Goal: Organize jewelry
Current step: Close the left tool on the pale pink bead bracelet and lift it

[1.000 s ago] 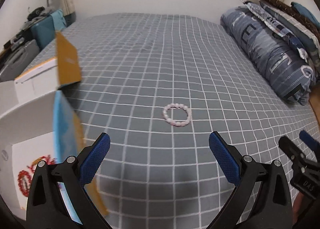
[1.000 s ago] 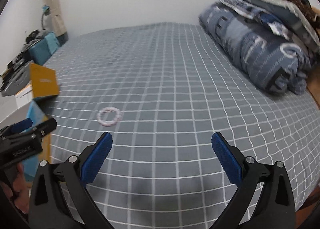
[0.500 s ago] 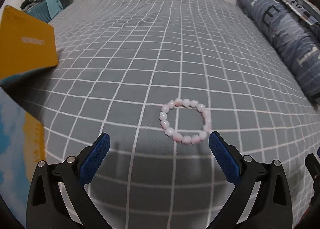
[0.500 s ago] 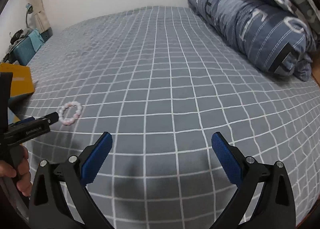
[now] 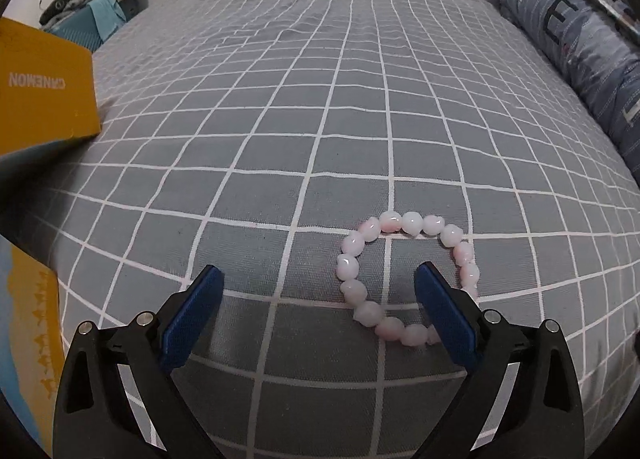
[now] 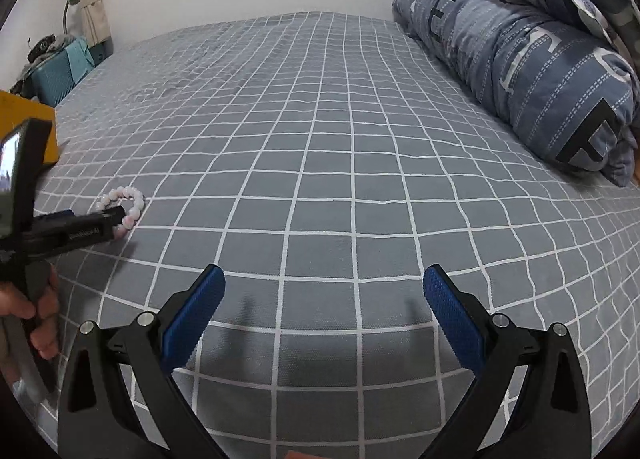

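A pink bead bracelet (image 5: pixel 352 263) lies flat on the grey checked bedspread (image 5: pixel 320 119). My left gripper (image 5: pixel 316 283) is open and low over the bed. Its right finger reaches into the ring, so the ring's left side lies between the two fingers. In the right wrist view the bracelet (image 6: pixel 134 201) shows at the left with the left gripper (image 6: pixel 108 219) over it, held by a hand. My right gripper (image 6: pixel 322 285) stands open above bare bedspread, well to the right of the bracelet, holding nothing.
A yellow box flap (image 5: pixel 44 95) printed with letters stands at the left, with a blue and yellow box wall (image 5: pixel 28 335) below it. Rolled blue bedding (image 6: pixel 520 63) lies along the right side. A teal bag (image 6: pixel 60 71) sits off the bed's far left corner.
The left gripper has moved forward and down to the bracelet, whose left side now lies between its fingers. The right gripper has dropped closer to the bed. Both stay open.
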{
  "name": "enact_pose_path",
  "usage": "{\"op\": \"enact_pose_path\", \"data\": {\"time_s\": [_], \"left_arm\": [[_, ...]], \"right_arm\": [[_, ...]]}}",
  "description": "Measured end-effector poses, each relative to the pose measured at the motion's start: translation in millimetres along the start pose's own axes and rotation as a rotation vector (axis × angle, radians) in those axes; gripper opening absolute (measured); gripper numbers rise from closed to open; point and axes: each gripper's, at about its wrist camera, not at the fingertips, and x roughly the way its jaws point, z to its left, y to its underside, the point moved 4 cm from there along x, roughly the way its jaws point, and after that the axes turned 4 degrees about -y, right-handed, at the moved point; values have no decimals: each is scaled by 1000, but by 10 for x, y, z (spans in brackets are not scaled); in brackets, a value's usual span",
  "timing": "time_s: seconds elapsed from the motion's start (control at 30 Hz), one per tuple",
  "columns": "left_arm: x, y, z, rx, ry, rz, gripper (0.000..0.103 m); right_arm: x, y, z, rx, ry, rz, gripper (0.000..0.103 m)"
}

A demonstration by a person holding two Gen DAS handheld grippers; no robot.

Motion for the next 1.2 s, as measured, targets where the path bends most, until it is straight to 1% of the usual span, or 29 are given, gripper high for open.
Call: {"op": "enact_pose_path", "data": {"time_s": [0.07,0.1,0.17,0.2,0.23,0.27,0.3,0.37,0.4,0.7,1.2], "left_arm": [[-1,2,7,-2,-1,-6,85],[-13,10,0,1,-2,-7,83],[-31,15,-6,10,-6,-12,68],[-39,20,-11,17,-8,-14,64],[-49,28,-20,25,-11,-16,57],[-65,38,-31,35,-15,-17,48],[-79,42,-43,42,-16,-18,42],[-98,47,-63,57,-18,-16,14],[-112,48,-58,60,-30,-19,10],[-204,72,-19,43,26,-8,10],[-531,161,-54,33,93,-9,10]], "right_arm": [[1,3,-21,16,-5,6,95],[10,2,-35,22,-6,10,95],[32,9,-47,31,-7,23,95],[39,12,-49,34,-8,26,95],[43,15,-51,36,-8,28,95],[46,17,-51,37,-10,30,95],[45,25,-46,38,-12,33,95],[43,25,-39,40,-15,35,95],[40,26,-38,40,-16,34,95],[29,18,-37,44,-18,41,95],[-222,-36,40,28,-16,6,95]]}}
